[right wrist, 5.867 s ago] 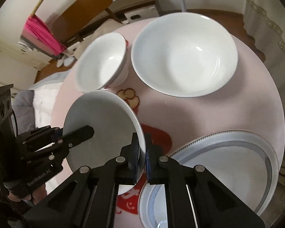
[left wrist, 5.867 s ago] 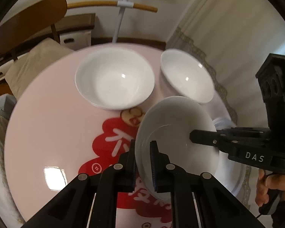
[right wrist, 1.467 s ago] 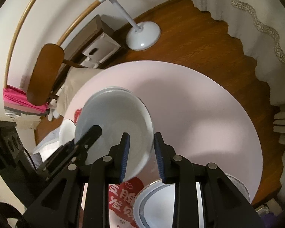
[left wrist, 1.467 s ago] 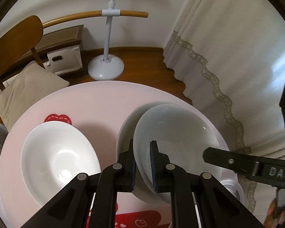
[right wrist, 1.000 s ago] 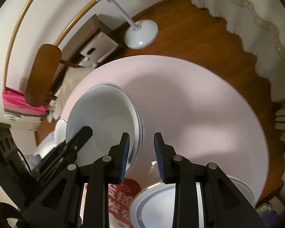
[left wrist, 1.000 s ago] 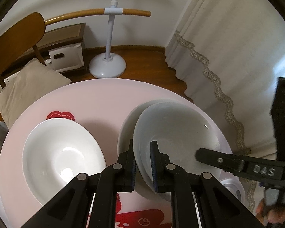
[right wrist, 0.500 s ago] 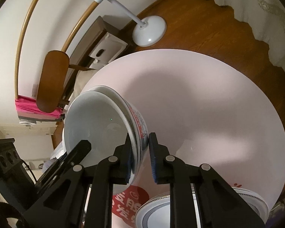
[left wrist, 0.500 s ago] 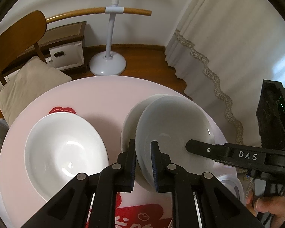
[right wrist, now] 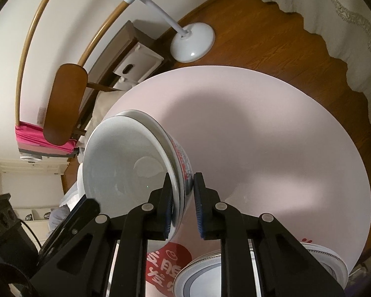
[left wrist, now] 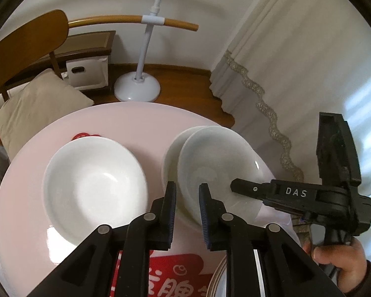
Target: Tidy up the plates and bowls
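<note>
Two white bowls sit nested on the round pink table (left wrist: 136, 121). The inner bowl (left wrist: 217, 163) rests in the outer bowl (left wrist: 172, 148), which has red print on its side (right wrist: 183, 163). My left gripper (left wrist: 187, 205) is open, its fingers on either side of the stack's near rim without pinching it. My right gripper (right wrist: 181, 198) is open around the stack's rim; its finger (left wrist: 247, 189) lies in the inner bowl. A wide white bowl (left wrist: 94, 188) sits to the left.
A grey-rimmed plate (right wrist: 205, 274) lies at the table's near edge. Beyond the table are a wooden chair (left wrist: 24, 42), a beige cushion (left wrist: 37, 106), a white lamp base (left wrist: 137, 89) and a curtain (left wrist: 296, 74). The far half of the pink table (right wrist: 259, 148) is bare.
Both grippers carried the inner bowl across and set it into the printed bowl. In the last half second the left gripper's fingers opened off its rim and the right's spread a little wider.
</note>
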The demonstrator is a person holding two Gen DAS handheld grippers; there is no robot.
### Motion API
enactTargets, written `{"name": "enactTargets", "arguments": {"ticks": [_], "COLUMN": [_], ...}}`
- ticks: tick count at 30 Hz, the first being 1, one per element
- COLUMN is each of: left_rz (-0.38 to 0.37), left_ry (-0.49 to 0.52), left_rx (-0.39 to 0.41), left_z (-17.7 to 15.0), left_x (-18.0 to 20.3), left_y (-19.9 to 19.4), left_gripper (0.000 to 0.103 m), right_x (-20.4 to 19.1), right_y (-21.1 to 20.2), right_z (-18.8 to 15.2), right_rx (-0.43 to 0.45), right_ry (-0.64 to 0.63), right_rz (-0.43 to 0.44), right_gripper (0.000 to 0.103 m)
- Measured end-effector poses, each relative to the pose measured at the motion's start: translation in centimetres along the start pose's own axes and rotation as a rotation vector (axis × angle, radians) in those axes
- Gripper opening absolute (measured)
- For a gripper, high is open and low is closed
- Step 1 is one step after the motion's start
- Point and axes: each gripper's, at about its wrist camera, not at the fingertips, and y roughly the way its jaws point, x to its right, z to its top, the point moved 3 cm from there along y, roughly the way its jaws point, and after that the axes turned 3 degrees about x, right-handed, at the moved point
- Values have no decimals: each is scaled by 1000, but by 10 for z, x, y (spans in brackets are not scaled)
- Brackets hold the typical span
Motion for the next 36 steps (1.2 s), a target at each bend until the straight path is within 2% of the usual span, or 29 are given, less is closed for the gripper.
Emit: {"name": "enactTargets", "arguments": {"ticks": [13,17,19,21,24,27,29,31,35,36], "left_rz": [46,53,63,76,108,132,147,142,122,112], "left_ry": [-67,-96,-99,-99,-108,-119,-115,-109,-73,-59], "left_rx": [15,38,48,56,63,59,29,-2,-58,-69], "left_z": [-21,-21,-22,-23,-22,-23,-24,-24,-22,-18], "left_x": [-48,-63,-68,-77,-92,-105,-111,-113,-108,-108], "left_y": [-36,-49,-55,-61,-67,-68,-61,-51,-27,-21], "left_gripper": [17,32,39,41,49,49,49,48,45,41], "right_x": [-5,-10,-15,-16,-19,-31,-44,-57,-76,-80], "right_y": [-7,-21,-35,-51,-70,-76,-72,-65,-45,-41], "right_z": [-4,-8,-13,-20,-35,-54,-72,-83,-100,-101], "right_rx": [35,72,103,136,179,182,167,155,145,140], "right_ry": [14,7,-13,-17,-10,-23,-24,-29,-36,-37], "right_rz": [-38,-63,-99,-128,-159,-115,-71,-34,-19,-14], "right_gripper": [20,21,30,39,42,42,42,42,42,42]}}
